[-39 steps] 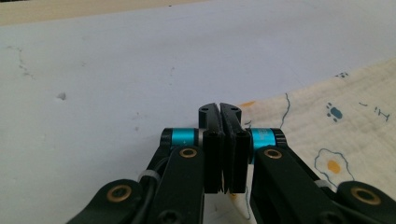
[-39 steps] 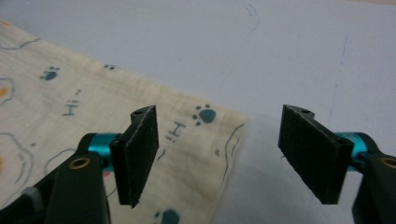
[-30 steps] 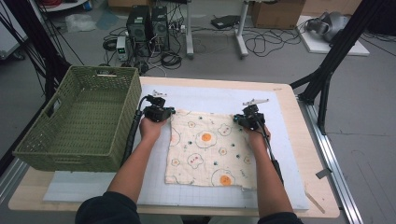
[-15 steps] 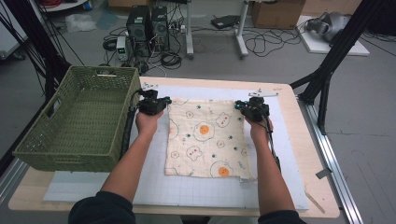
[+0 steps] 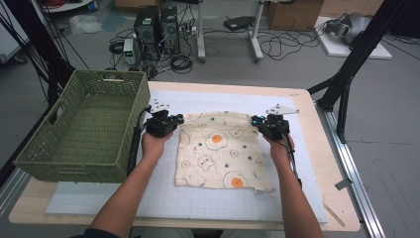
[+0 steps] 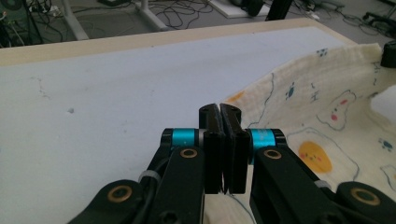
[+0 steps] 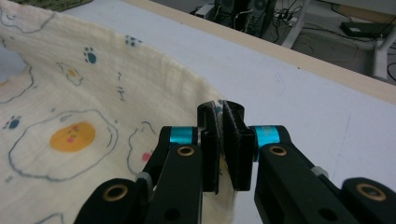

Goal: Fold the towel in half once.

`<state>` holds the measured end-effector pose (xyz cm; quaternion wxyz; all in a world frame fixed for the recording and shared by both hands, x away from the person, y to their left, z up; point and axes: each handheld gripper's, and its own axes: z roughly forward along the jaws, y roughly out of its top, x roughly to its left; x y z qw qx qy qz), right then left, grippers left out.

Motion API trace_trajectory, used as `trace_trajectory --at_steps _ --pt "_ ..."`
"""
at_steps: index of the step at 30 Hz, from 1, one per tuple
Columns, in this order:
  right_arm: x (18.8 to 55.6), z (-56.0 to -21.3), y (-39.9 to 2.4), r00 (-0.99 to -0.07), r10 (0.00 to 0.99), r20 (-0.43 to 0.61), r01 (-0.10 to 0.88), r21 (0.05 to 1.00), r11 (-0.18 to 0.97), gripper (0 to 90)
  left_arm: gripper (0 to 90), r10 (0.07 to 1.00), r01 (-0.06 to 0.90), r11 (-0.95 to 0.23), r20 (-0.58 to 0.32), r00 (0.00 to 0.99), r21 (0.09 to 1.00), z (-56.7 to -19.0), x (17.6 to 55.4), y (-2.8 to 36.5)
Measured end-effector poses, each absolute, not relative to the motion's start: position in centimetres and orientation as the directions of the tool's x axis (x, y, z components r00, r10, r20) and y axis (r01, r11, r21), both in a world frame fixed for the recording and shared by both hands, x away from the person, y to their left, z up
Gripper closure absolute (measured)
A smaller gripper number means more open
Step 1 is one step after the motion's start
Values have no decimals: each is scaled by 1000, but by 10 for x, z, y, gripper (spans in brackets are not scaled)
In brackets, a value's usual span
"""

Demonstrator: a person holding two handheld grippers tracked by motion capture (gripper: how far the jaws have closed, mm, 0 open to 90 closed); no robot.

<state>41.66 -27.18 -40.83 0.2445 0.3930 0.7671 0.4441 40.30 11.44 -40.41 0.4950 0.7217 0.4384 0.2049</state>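
Note:
A cream cloth (image 5: 218,153) printed with fried eggs and paw marks lies spread on the white mat (image 5: 223,206). My left gripper (image 5: 177,119) is shut on its far left corner, and the black jaws (image 6: 219,114) meet on the cloth's (image 6: 327,116) edge. At the far right corner my right gripper (image 5: 254,120) is shut too. In the right gripper view a fold of cloth (image 7: 93,107) sits pinched between its pads (image 7: 219,112). The far edge hangs slightly raised and sagging between the two grippers, while the near part rests flat.
A large green woven basket (image 5: 74,163) stands at the table's left, close beside my left hand. The wooden table edge (image 5: 317,148) runs just right of my right gripper. Cables, computer towers and stands sit on the floor beyond the table.
Both grippers carried the cloth's far edge toward the far side of the table, then came a little back toward the person. The cloth stayed gripped at both corners throughout.

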Motion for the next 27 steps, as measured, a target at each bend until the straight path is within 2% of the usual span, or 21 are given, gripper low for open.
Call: trace_trajectory --at_steps 6,8,10,27 --pt "397 -410 -278 -594 805 -9 398 866 303 853 875 820 408 -105 -153 551 907 -407 380 120" --pt "388 -406 -278 -599 800 -34 363 879 310 853 875 814 396 -159 -107 572 904 -405 372 119" --pt "379 -404 -279 -609 792 -31 347 888 302 853 875 810 365 -156 -93 580 918 -404 363 119" --pt "320 -422 -285 -640 768 3 356 887 294 851 875 753 365 -202 -95 652 909 -421 318 122"
